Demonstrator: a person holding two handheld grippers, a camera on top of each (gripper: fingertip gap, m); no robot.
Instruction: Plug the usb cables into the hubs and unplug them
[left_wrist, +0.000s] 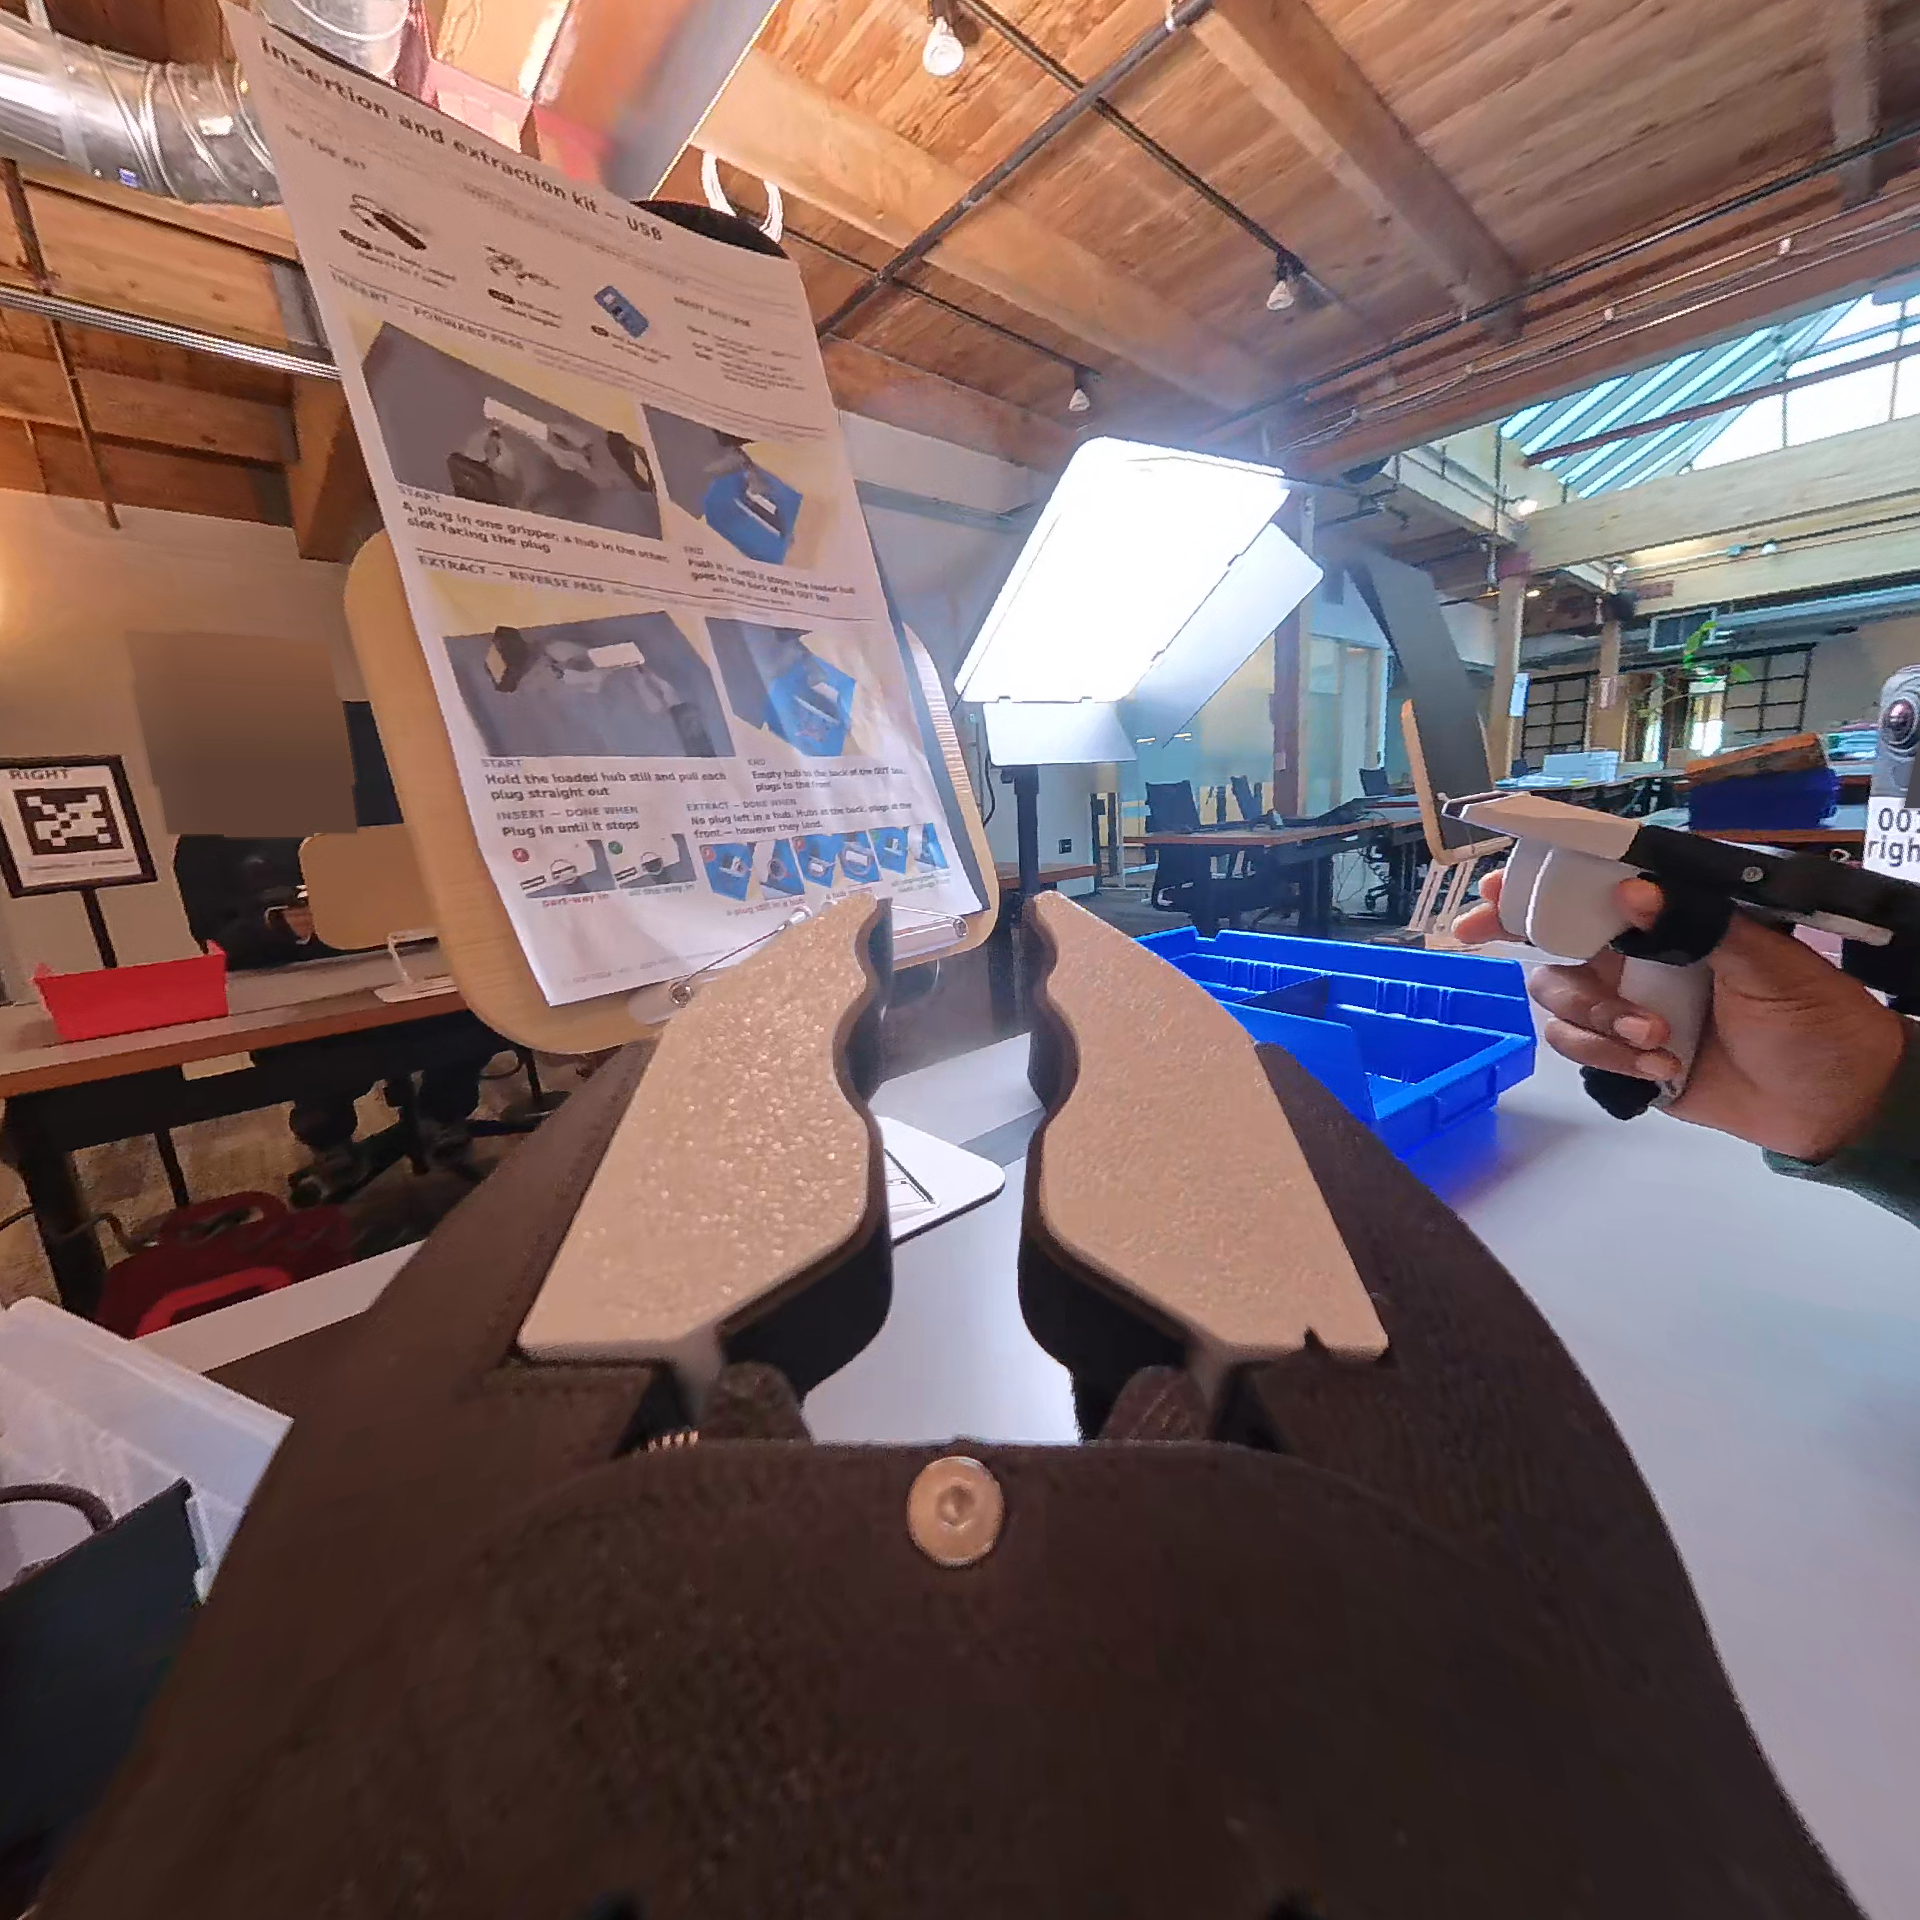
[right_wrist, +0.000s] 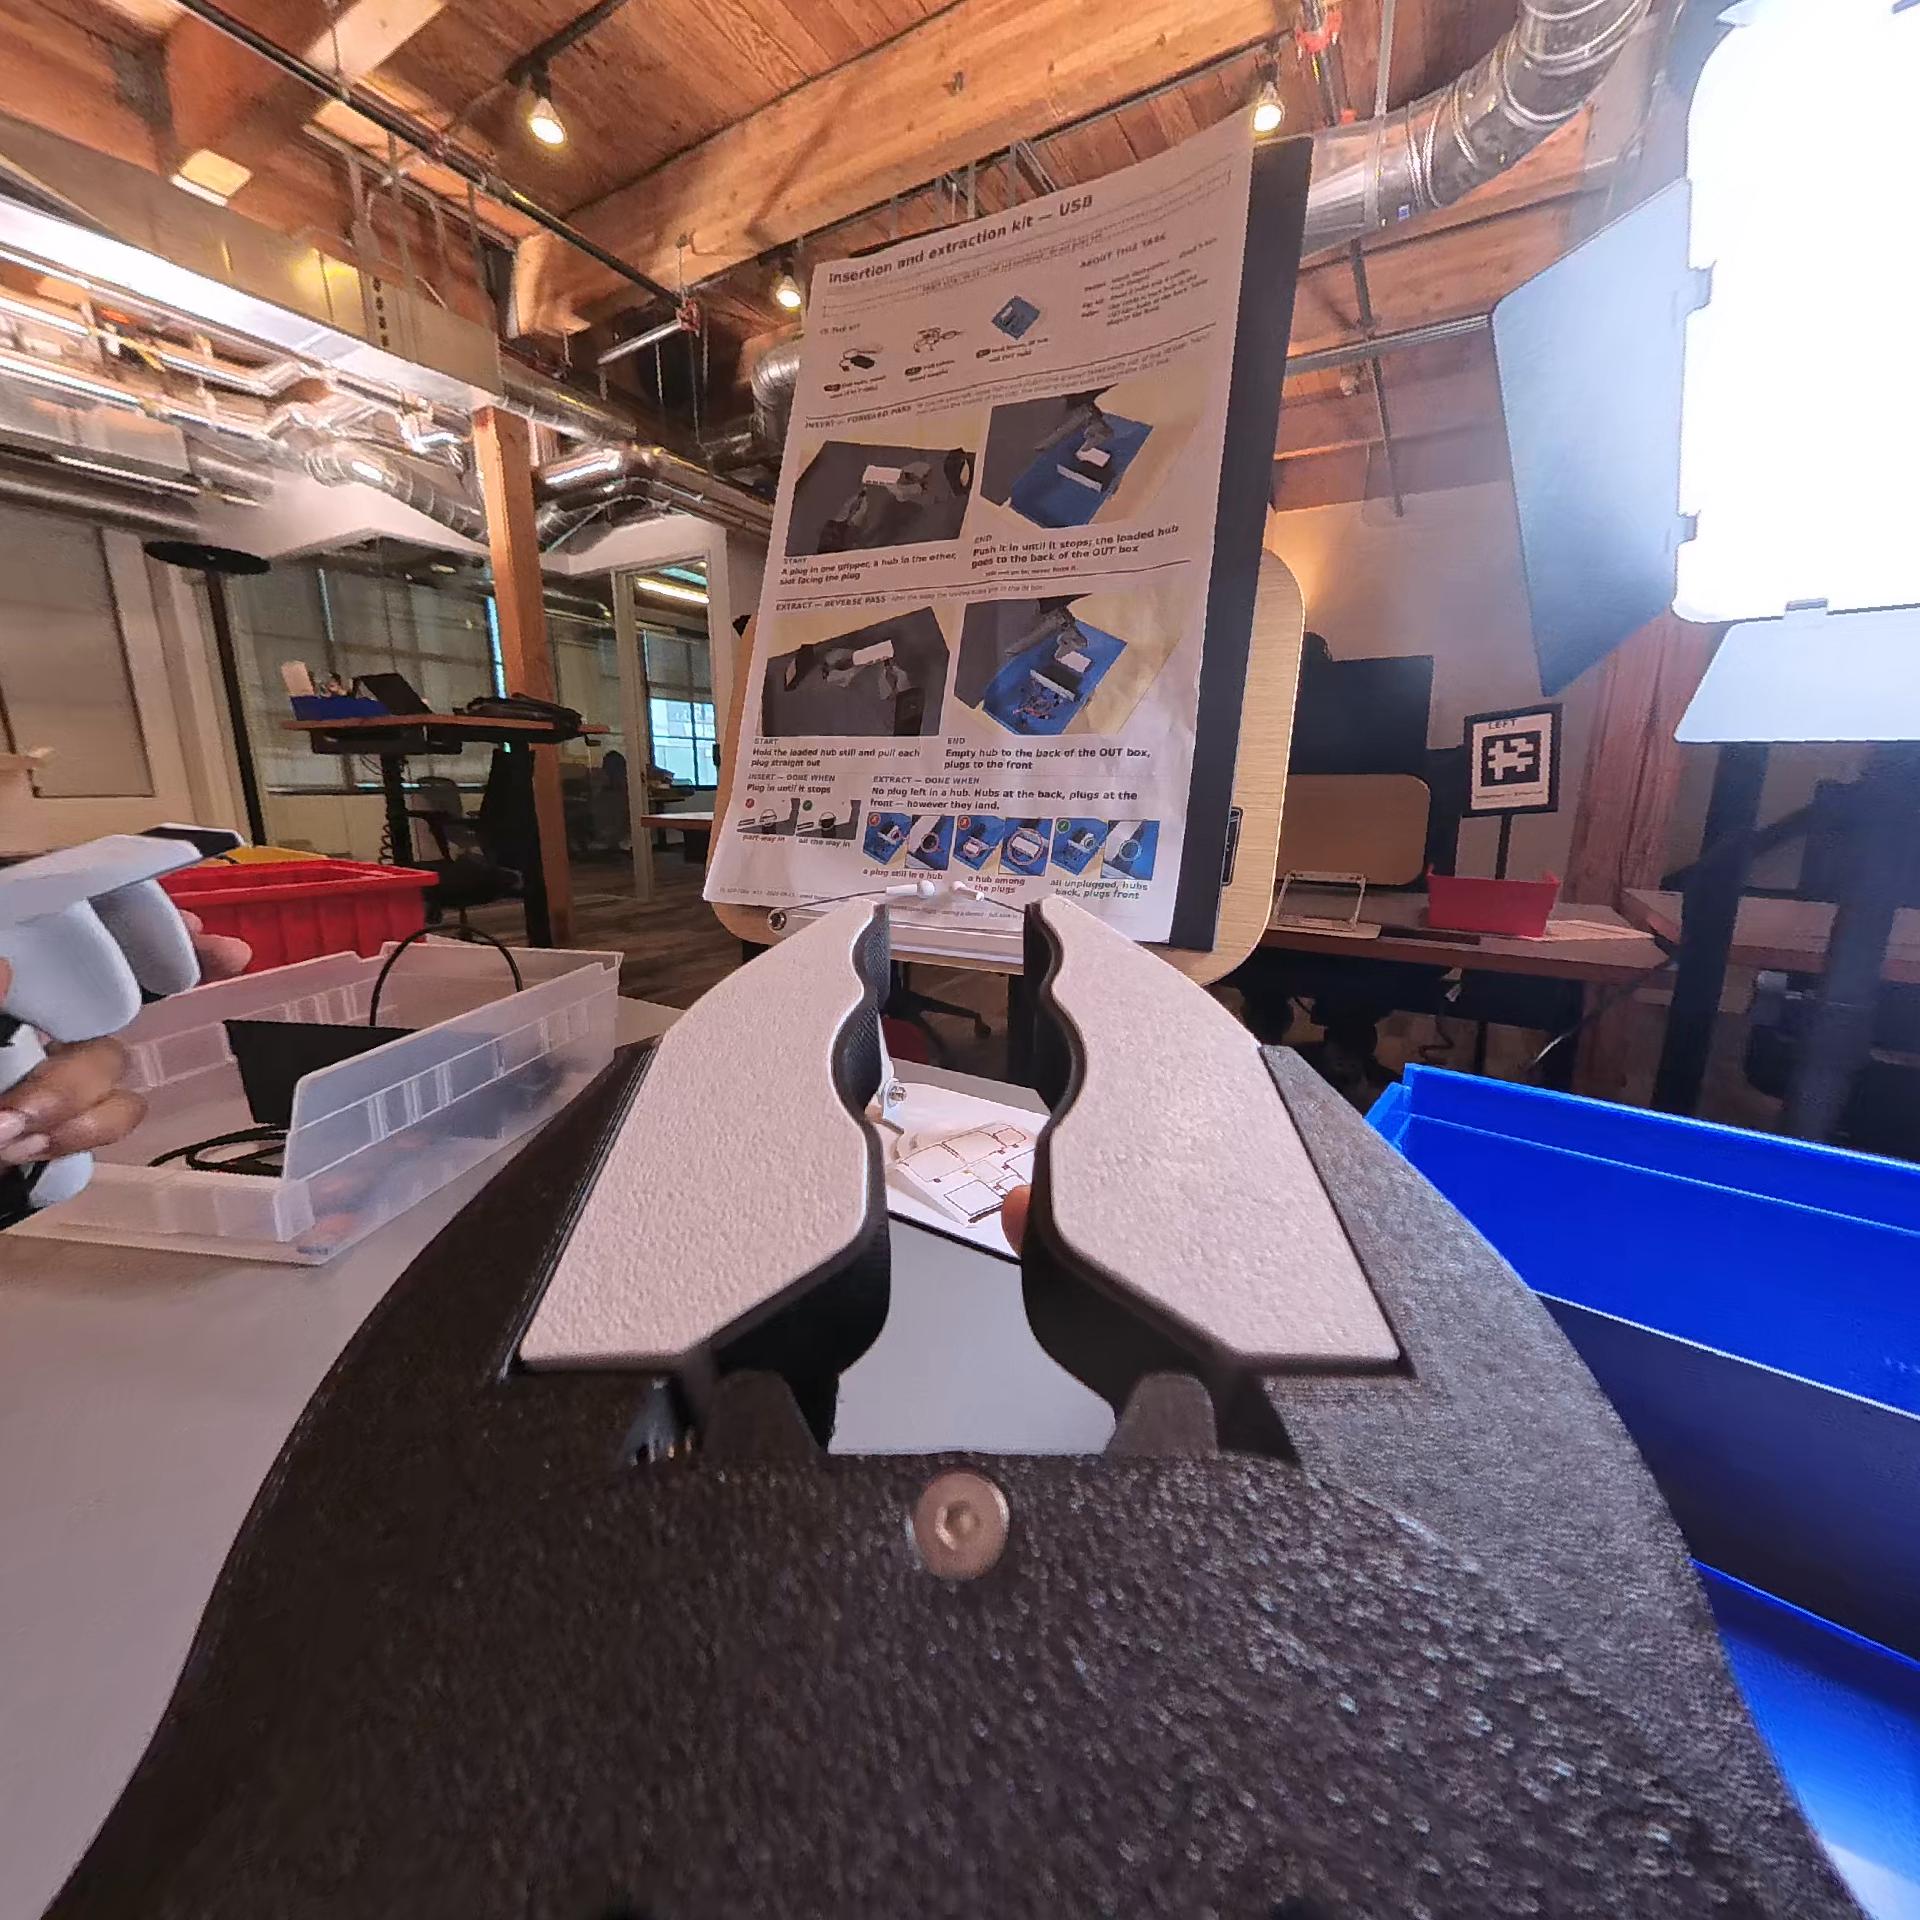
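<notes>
Gaping empty, both the left gripper (left_wrist: 954, 925) and right gripper (right_wrist: 956, 925) hide the table (left_wrist: 1714, 1299) beneath.

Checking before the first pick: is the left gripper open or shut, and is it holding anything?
Open and empty. The left gripper shows a clear gap between its fingers, with only the white table visible through it.

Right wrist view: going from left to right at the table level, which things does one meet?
Other gripper held in a hand → clear plastic bin with black cables → right gripper, open → blue bin.
</notes>
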